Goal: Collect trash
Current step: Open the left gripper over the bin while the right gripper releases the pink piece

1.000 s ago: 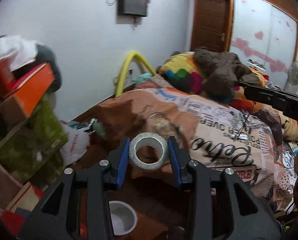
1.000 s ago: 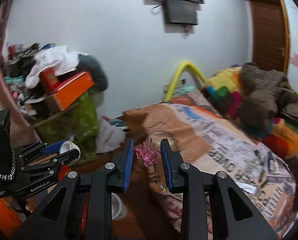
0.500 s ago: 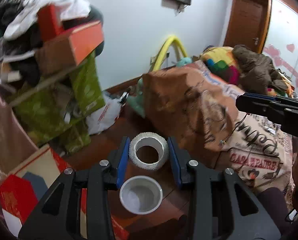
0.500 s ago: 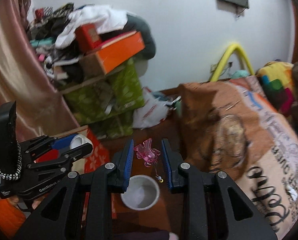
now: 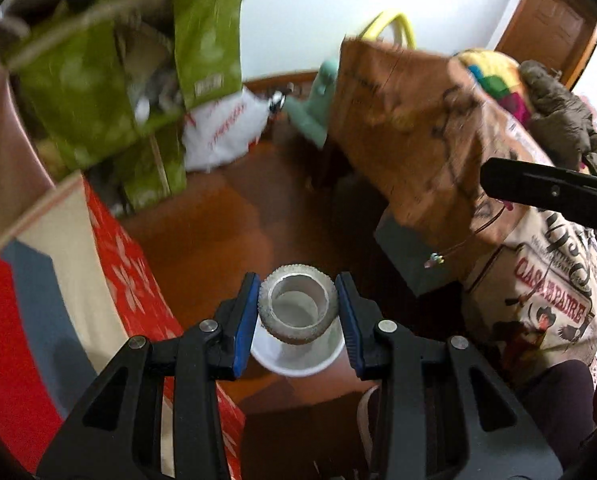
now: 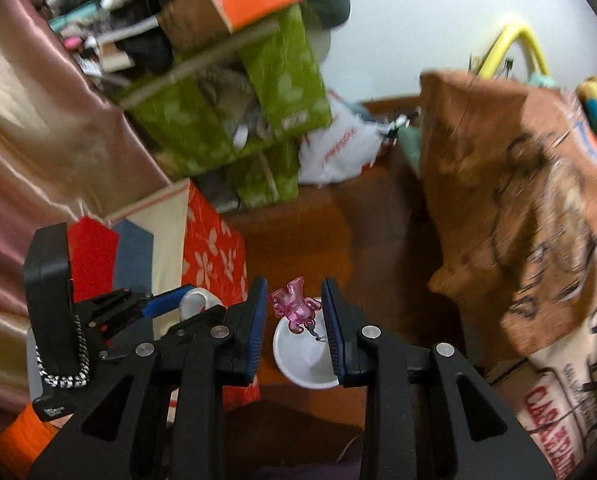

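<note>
My left gripper (image 5: 298, 285) is shut on a grey-white tape roll (image 5: 294, 335), held flat with its hole facing me. Straight below the roll a white round bin (image 5: 296, 364) stands on the brown floor. My right gripper (image 6: 294, 286) is shut on a small pink plastic ornament (image 6: 294, 309), whose thin cord and bead hang over the same white bin (image 6: 304, 360). In the right wrist view the left gripper (image 6: 170, 304) with the tape roll (image 6: 196, 302) sits at the lower left. One finger (image 5: 538, 188) of the right gripper reaches in from the right of the left wrist view.
A red flowered box (image 5: 126, 264) stands close on the bin's left. Green boxes (image 6: 226, 120) and a white plastic bag (image 6: 338, 148) pile up behind. The bed with its printed brown cover (image 5: 418, 128) rises on the right, a dark box (image 5: 410, 248) at its foot.
Both grippers have dropped and tipped down from over the bed toward the floor, so the white bin now lies under them. The tape roll and pink ornament stay gripped.
</note>
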`<state>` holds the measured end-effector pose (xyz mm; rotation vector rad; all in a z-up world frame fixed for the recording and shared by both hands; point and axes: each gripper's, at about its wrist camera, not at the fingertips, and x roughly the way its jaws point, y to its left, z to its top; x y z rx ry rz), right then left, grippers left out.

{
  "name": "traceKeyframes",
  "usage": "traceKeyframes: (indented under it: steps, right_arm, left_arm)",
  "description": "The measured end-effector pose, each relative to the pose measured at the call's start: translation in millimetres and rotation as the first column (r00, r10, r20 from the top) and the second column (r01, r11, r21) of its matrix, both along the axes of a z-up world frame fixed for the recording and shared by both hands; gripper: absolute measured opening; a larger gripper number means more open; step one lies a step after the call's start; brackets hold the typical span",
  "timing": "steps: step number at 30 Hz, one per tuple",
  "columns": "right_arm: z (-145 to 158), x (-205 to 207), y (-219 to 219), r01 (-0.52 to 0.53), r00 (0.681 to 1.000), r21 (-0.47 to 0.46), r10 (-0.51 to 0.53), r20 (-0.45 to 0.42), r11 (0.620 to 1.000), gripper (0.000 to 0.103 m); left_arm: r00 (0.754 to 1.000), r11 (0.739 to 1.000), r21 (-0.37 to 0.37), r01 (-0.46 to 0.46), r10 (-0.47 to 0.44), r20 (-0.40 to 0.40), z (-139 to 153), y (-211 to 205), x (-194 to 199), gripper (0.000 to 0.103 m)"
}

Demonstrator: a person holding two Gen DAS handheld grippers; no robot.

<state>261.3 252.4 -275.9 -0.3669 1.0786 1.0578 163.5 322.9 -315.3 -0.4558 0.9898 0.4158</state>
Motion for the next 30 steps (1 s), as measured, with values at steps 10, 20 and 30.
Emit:
traceKeyframes:
  steps: [10, 20, 30]
  right_arm:
    - [-79, 10, 28, -0.015, 0.995, -0.152, 0.0, -0.097, 0.988, 0.025]
    - [-124, 18, 40, -0.018, 0.989, -0.237, -0.016, -0.144, 0.971, 0.026]
    - [-128, 24, 37, -0.009, 0.982, -0.245, -0.038, -0.185, 0.969, 0.032]
  left_arm:
    - [0.989, 0.98, -0.194, -0.05, 0.021, -0.148, -100, 13, 5, 0.038]
    - [0.978, 0.962, -0.268, -0.055, -0.002, -0.207, -152, 15, 19, 0.038]
    - [0.979, 0.959, -0.282, -0.031, -0.027, -0.202, -150, 12, 30, 0.052]
